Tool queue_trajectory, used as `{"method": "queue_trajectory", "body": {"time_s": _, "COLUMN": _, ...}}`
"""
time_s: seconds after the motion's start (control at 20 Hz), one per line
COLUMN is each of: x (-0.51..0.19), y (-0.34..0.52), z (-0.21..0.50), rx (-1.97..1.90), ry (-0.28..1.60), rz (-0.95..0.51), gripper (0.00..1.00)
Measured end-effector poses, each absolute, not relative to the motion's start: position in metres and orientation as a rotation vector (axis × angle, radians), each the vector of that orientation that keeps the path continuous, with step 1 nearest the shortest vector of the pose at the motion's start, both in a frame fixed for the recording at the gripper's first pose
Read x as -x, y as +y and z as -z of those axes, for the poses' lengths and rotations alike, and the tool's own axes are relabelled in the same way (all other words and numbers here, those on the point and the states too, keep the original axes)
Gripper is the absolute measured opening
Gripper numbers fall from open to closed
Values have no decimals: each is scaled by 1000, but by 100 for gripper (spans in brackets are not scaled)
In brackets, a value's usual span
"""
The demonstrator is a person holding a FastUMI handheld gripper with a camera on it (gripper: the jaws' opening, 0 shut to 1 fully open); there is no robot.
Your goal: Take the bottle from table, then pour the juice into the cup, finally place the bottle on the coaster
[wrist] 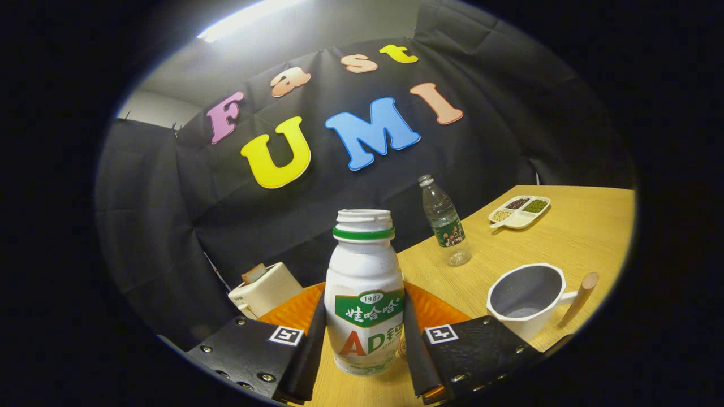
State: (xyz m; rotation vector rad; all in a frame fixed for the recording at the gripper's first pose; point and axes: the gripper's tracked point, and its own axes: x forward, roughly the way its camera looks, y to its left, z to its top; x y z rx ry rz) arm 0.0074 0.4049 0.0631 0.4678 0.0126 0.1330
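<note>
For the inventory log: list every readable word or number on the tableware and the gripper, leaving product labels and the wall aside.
cup: no text.
divided tray: no text.
orange coaster: no text.
white toaster: none visible.
gripper: two square markers, patterns only, no words; its fingers press both sides of the white bottle.

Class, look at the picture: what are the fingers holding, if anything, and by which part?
The gripper holds the white bottle, one finger on each side of its labelled body, well below the open neck.

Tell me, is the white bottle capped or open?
Open: the white bottle, held between the fingers, shows a bare threaded mouth, no cap.
</note>
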Motion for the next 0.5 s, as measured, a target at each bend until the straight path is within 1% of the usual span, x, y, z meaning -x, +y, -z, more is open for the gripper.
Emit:
{"method": "queue_trajectory", "body": {"time_s": 0.1, "x": -9, "y": 410, "z": -66, "rx": -454, "ry": 15, "rz": -146, "gripper": 63}}
{"method": "queue_trajectory", "body": {"time_s": 0.25, "x": -12, "y": 409, "z": -61, "rx": -352, "ry": 21, "rz": -117, "gripper": 63}}
{"method": "queue_trajectory", "body": {"time_s": 0.5, "x": -21, "y": 419, "z": -60, "rx": -222, "ry": 30, "rz": -115, "gripper": 63}}
